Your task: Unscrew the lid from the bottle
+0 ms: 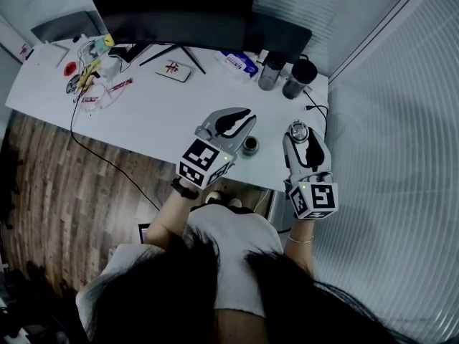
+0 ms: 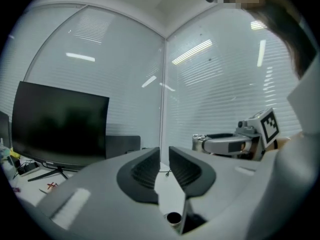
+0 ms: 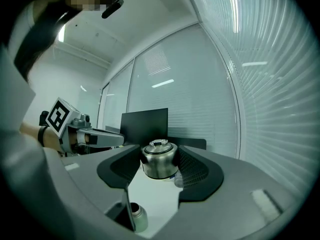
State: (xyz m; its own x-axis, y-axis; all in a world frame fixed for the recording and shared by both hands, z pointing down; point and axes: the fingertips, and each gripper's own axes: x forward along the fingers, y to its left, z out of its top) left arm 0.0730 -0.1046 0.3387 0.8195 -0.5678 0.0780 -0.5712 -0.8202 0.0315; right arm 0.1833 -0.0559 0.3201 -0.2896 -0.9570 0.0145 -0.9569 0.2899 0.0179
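Lid (image 3: pixel 159 160): metal, domed, small knob on top; clamped upright between the ribbed pads of the right gripper (image 1: pixel 303 138), off the bottle and apart from it, above the near right part of the table (image 1: pixel 158 113). Bottle (image 1: pixel 250 146): small, metal, mouth open and dark; upright on the white table close to its near edge, between the two grippers, just right of the left gripper (image 2: pixel 164 166), low and to the left in the right gripper view. Left gripper: jaws nearly together, a slim gap left, nothing in it; marker cube at the near end, turned toward the person. Right gripper: marker cube likewise at the near end. Farther back on the table: two dark tumblers (image 1: pixel 272 70) side by side at the far right; a black monitor (image 1: pixel 179 9) along the far edge; a tangle of cables (image 1: pixel 93 84) and small items at the far left. Beyond the table: wooden floor (image 1: pixel 50 192) at the near left, slatted blinds (image 1: pixel 387 120) to the right.
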